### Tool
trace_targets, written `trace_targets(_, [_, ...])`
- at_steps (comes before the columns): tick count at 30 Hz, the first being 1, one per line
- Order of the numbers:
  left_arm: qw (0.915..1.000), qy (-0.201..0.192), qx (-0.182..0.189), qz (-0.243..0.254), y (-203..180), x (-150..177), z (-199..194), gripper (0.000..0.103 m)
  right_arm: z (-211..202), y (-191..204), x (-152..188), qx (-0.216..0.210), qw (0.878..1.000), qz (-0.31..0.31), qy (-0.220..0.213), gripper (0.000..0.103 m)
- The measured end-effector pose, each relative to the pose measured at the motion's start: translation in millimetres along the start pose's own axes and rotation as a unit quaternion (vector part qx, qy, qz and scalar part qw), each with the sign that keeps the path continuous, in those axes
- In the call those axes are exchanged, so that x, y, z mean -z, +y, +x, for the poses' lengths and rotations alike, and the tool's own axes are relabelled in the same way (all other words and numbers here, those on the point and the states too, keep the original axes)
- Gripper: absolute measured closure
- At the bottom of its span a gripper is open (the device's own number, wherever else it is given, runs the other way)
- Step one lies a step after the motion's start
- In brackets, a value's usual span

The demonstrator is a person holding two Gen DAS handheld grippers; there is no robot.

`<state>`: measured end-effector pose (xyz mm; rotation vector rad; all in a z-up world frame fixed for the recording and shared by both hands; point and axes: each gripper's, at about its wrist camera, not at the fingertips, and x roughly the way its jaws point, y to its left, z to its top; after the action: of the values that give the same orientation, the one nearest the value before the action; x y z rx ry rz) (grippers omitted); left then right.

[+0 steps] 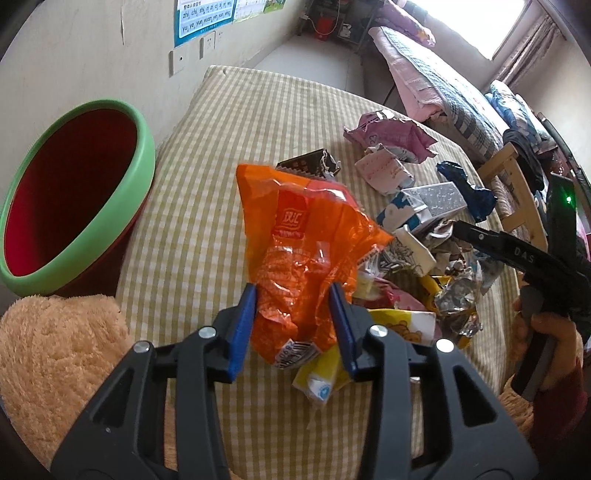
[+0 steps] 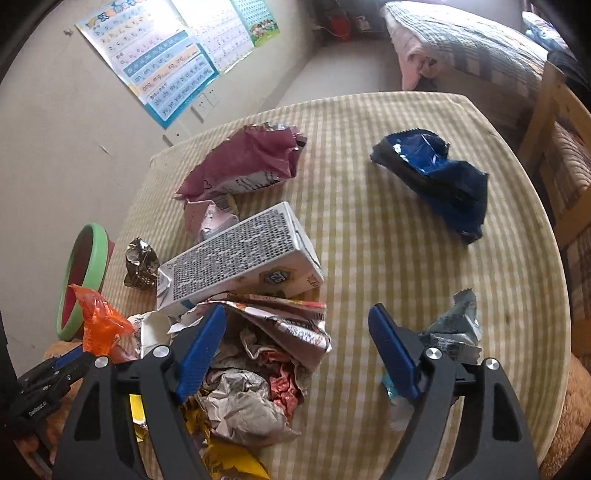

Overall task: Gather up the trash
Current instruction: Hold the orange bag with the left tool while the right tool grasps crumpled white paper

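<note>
Left hand-held gripper (image 1: pixel 291 325) around orange wrapper (image 1: pixel 306 236)

Left gripper (image 1: pixel 291 325) clamped, angled down; right gripper (image 2: pixel 297 354) spread wide.

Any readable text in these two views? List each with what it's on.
"双汇": orange wrapper, on its red logo patch.
"DAS": right claw, on its arm.
"zhi chi shi", "yu ye yue yuan": wall poster.
"an en in un": same poster.
Milk carton print: too blurred.
</note>
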<state>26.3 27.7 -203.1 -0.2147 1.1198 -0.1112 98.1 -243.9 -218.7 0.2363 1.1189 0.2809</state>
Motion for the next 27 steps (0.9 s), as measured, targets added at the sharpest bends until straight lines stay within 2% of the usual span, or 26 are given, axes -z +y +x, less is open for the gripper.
trace_targets(3, [1.0000, 0.000, 0.000, -0.003, 1.1, -0.1, -1.1, 0.064, -1.3, 4.5, 0.6, -0.014, 1.000, -0.014, 0.000, 0.025])
trace_targets(9, [1.0000, -0.002, 0.000, -0.006, 2.8, 0.0, -4.9, 0.064, -4.5, 21.9, 5.6, -0.053, 0.997, -0.057, 0.028, 0.027])
trace_targets(11, [1.0000, -0.002, 0.000, -0.009, 4.6, 0.5, -5.6, 0.064, -5.0, 24.8, 5.6, -0.053, 0.996, -0.068, 0.030, 0.027])
trace_targets(18, [0.9999, -0.006, 0.000, -0.012, 7.2, 0.0, -8.4, 0.064, 3.0, 22.0, -3.5, -0.014, 0.995, -0.093, 0.035, 0.028])
trace_targets(21, [0.9999, -0.006, 0.001, -0.011, 6.9, 0.2, -8.5, 0.064, 9.7, 21.5, -4.5, -0.023, 0.994, -0.100, 0.046, 0.028])
trace_targets(26, [0.9999, -0.007, 0.002, -0.015, 8.5, 0.9, -8.4, 0.064, 11.4, 25.5, -3.0, -0.033, 0.992, -0.115, 0.050, 0.068])
trace_targets(27, [0.9998, -0.007, 0.003, -0.016, 9.3, 0.7, -8.8, 0.064, 11.2, 23.5, -3.1, -0.046, 0.992, -0.105, 0.050, 0.072])
